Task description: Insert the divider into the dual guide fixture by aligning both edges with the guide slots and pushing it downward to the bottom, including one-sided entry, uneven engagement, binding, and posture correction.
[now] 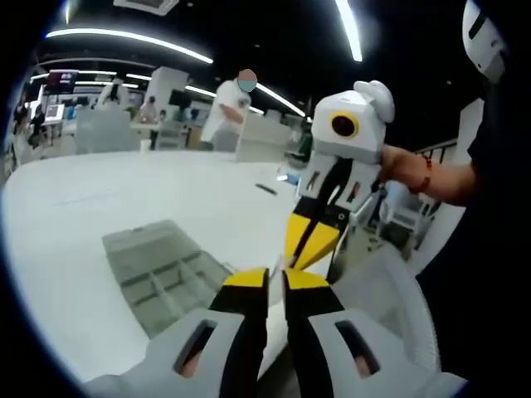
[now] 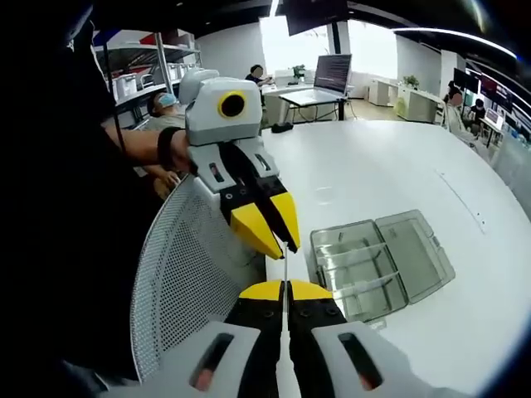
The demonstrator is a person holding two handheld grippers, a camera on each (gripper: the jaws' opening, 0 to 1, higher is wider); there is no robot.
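I see my left gripper and right gripper both pinching the thin divider, just beside the clear fixture on the table.

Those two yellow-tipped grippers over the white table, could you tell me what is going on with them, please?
A person holds both grippers above the edge of the white table. The right gripper and the left gripper are each shut on the same thin clear divider, pinching it between them in the air. The clear compartment box, its lid open flat, lies on the table apart from them. The divider has not yet reached it.
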